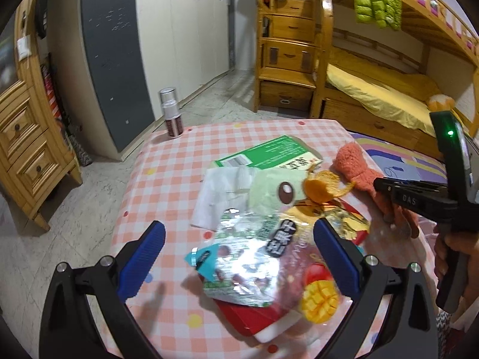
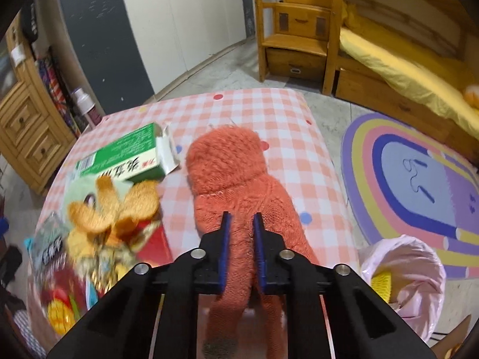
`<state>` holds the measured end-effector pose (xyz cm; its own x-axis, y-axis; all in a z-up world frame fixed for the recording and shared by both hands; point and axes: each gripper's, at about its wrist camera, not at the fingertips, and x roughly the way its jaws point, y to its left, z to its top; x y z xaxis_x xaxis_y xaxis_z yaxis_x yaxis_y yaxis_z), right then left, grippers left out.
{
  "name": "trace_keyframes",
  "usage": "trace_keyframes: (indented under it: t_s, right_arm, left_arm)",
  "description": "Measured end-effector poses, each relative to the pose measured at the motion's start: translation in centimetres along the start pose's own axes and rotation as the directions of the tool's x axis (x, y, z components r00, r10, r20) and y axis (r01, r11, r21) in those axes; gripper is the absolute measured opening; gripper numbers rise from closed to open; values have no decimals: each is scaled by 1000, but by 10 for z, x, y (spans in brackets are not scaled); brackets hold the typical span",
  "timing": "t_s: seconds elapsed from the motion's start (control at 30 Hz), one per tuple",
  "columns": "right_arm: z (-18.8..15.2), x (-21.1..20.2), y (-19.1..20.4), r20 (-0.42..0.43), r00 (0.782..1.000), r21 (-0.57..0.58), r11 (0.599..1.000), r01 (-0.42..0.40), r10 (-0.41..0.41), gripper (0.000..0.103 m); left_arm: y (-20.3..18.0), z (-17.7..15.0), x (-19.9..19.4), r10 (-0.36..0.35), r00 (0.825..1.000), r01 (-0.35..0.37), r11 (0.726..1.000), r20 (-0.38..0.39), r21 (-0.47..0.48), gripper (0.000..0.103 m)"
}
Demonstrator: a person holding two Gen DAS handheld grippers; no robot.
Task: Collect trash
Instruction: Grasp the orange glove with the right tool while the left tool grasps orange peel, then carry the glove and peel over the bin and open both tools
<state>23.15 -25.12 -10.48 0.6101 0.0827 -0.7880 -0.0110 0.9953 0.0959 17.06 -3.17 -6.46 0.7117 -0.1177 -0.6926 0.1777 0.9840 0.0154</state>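
Your right tongs [image 2: 241,248] clench the orange glove [image 2: 236,176]; left tongs [image 1: 239,257] gape over wrappers [image 1: 245,257].
Pink-lined bin [image 2: 419,269] holds something yellow.

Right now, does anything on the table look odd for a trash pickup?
Yes: the right gripper is shut on an orange glove, clothing rather than trash, while wrappers and peel lie untouched.

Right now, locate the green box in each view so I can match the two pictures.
Left wrist view: green box lies upper centre on the checked tablecloth, behind the wrappers.
Right wrist view: green box sits left of centre, its open flap toward the orange glove.
Shared landmark: the orange glove, right of the box in both.
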Motion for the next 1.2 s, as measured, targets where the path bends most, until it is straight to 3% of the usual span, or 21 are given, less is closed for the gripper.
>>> trace_keyframes:
  t_s: [0.2, 0.33, 0.43, 0.53, 0.57, 0.63, 0.83, 1.1, 1.2]
  right_arm:
    - [-9, -57, -1, 73, 997, 6, 1000, -22, 22, 12]
    - [-10, -87, -5, 127, 992, 17, 1000, -22, 19, 12]
    - [-12, -104, -9, 163, 986, 28, 999, -28, 23, 12]
    - [-13, -115, -14, 189, 982, 29, 999, -16, 11, 11]
    - [-13, -115, -15, 191, 982, 28, 1000, -13, 7, 12]
    - [-12, -114, -19, 193, 981, 31, 999, -13, 7, 12]
    - [-14, -109, -28, 188, 982, 49, 998, -38, 28, 12]
    - [-18, -106, -36, 179, 983, 60, 996, -60, 48, 12]
    - [-18, -107, -37, 179, 983, 59, 996, -60, 48, 12]
  left_arm:
    - [-25, 7, 1, -73, 997, 74, 997, -7, 31, 92]
    - [-44, 15, 14, -124, 991, 126, 991, -43, 44, 74]
    - [-59, 19, 28, -121, 990, 126, 989, -69, 79, 65]
    - [-74, 20, 41, -105, 990, 116, 985, -90, 126, 67]
    - [-80, 20, 47, -90, 991, 104, 984, -101, 146, 78]
    - [-88, 21, 58, -60, 991, 78, 986, -121, 150, 89]
    - [-90, 31, 90, -43, 979, 62, 994, -197, 90, 89]
    - [-98, 32, 102, -23, 980, 49, 991, -200, 127, 62]
    - [-92, 34, 99, -52, 980, 71, 993, -194, 94, 48]
